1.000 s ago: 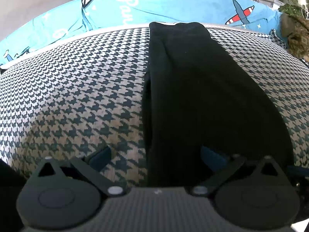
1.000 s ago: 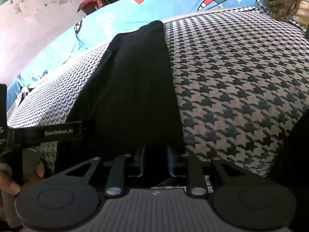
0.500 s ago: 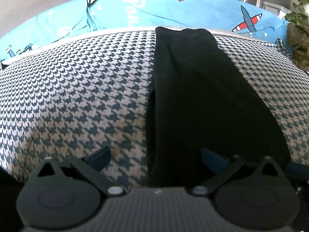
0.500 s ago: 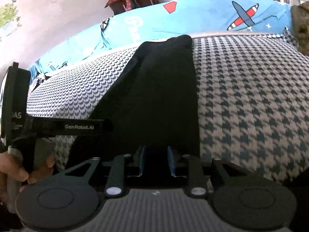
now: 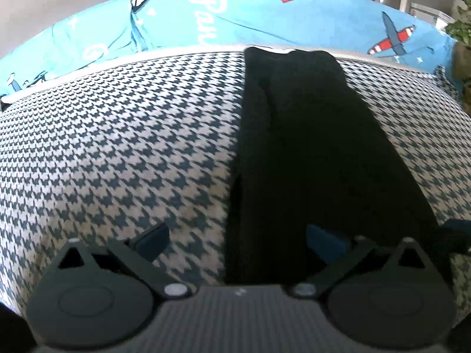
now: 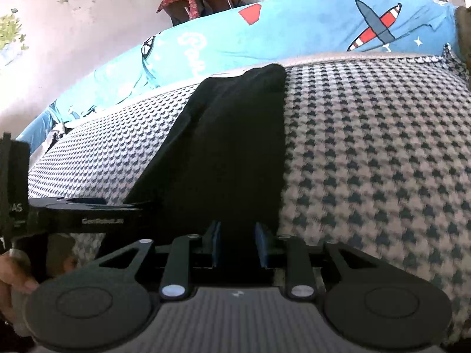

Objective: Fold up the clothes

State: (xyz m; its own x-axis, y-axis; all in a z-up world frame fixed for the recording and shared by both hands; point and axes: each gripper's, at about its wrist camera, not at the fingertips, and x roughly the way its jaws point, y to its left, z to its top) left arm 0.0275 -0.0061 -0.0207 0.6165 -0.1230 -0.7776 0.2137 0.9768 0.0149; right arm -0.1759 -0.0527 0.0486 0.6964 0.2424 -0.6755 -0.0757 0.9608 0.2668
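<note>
1. In the left wrist view, the left gripper (image 5: 237,236) has its blue-padded fingers (image 5: 153,236) spread wide at the lower frame.
2. A long black folded garment (image 5: 309,147) runs from lower centre to upper centre over a houndstooth blue-and-white cover (image 5: 117,135).
3. In the right wrist view, the right gripper (image 6: 238,242) is clamped on the garment's near edge, lower centre.
4. A turquoise plane-print sheet (image 6: 294,29) spans the top.
</note>
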